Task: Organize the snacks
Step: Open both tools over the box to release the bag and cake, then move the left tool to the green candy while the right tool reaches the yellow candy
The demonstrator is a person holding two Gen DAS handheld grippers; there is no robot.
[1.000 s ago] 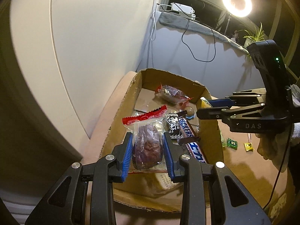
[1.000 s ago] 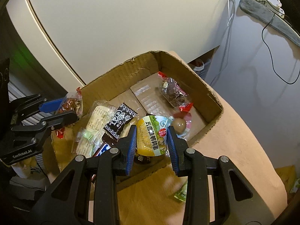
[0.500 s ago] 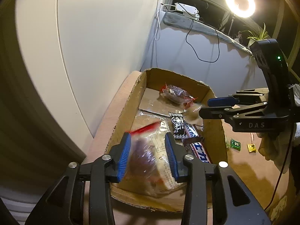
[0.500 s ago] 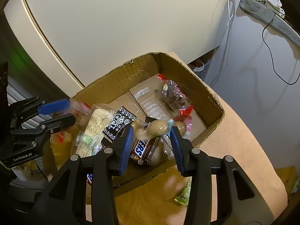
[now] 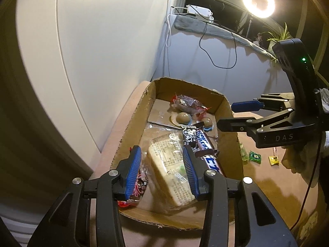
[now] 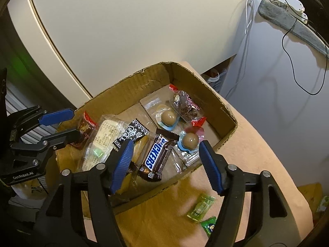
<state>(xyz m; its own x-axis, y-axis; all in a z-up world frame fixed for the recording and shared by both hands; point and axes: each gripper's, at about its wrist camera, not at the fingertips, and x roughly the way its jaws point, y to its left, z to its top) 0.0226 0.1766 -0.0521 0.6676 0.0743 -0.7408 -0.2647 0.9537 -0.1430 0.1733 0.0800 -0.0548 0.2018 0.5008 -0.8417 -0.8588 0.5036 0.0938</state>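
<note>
A cardboard box (image 5: 228,144) (image 6: 127,86) holds the snacks. In it lie a pale biscuit packet (image 5: 170,164) (image 6: 102,135), a Snickers bar (image 5: 203,144) (image 6: 157,154), two egg packs (image 6: 167,117) (image 6: 190,140) and a dark packet with red trim (image 5: 134,187) (image 6: 85,123) in the near left corner. My left gripper (image 5: 162,164) (image 6: 67,123) hovers open above the biscuit packet and grips nothing. My right gripper (image 6: 166,144) (image 5: 232,114) hangs over the box's right side, its jaws opening, with nothing between its pads.
Loose green candies (image 6: 201,206) (image 5: 255,156) and a yellow one (image 5: 273,160) lie on the tan tabletop (image 6: 257,164) to the right of the box. A white wall stands close behind the box. A ring light (image 5: 258,0) shines at the back right.
Both grippers have opened. The left one let go of the red-trimmed packet, which fell into the box's near corner. The right one dropped its egg pack into the middle of the box.
</note>
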